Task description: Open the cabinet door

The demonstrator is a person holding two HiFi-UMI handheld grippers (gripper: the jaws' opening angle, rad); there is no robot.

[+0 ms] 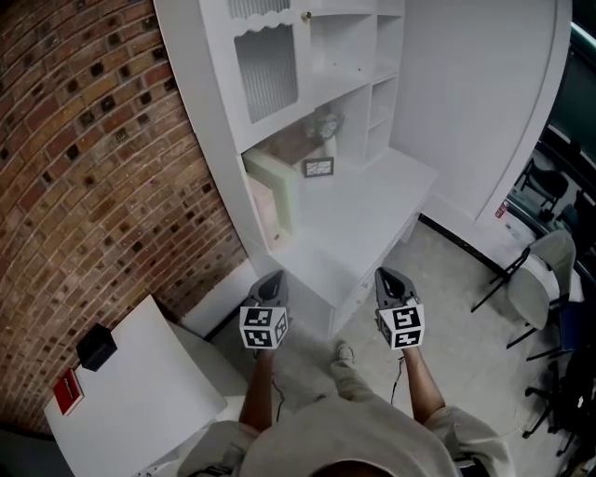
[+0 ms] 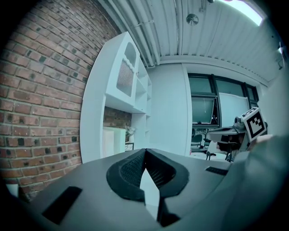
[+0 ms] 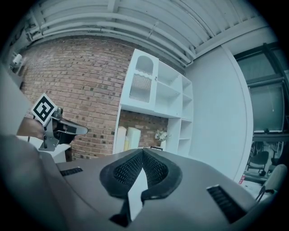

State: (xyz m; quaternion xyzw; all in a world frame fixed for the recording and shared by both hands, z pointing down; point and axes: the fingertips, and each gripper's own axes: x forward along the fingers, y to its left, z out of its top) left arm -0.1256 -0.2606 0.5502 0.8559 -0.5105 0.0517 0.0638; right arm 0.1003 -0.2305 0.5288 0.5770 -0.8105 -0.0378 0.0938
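A tall white cabinet (image 1: 307, 112) stands against the brick wall. Its upper left door (image 1: 265, 70) has a ribbed panel and is closed, with a small gold knob (image 1: 305, 16) beside it. The door also shows in the left gripper view (image 2: 125, 74) and in the right gripper view (image 3: 141, 83). My left gripper (image 1: 270, 279) and right gripper (image 1: 389, 276) hover side by side in front of the cabinet's desk edge, well short of the door. The left jaws (image 2: 145, 151) meet with nothing between them. The right jaws (image 3: 142, 151) do the same.
On the desk top (image 1: 372, 214) stand pale upright boards (image 1: 275, 191), a small picture frame (image 1: 318, 168) and a vase of flowers (image 1: 326, 126). A low white box (image 1: 130, 382) sits at the lower left by the brick wall. Folding chairs (image 1: 540, 279) stand at the right.
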